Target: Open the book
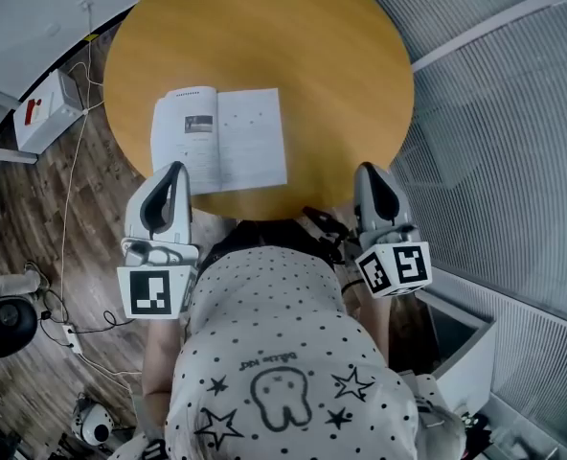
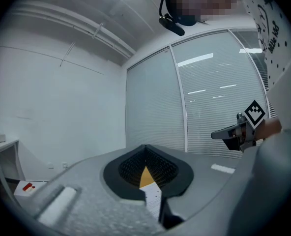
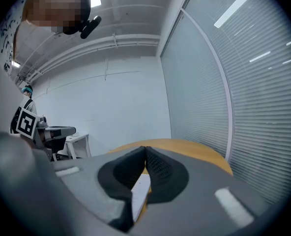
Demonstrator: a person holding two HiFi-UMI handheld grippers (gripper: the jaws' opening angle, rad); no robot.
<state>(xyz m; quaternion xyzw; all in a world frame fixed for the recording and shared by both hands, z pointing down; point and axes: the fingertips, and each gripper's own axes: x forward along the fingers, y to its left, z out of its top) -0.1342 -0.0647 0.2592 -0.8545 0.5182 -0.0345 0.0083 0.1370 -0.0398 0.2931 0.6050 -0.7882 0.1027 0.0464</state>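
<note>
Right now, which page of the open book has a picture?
The left page: a dark picture sits near its top; the right page shows only small marks.

The left gripper [image 1: 175, 172] hides the book's [image 1: 221, 137] near left corner; its print is unreadably small; the table's [image 1: 293, 46] far edge is cropped.

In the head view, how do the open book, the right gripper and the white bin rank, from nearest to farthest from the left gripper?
1. The open book, on the table just ahead of the left gripper.
2. The right gripper, at the opposite side.
3. The white bin, low at the far right.
</note>
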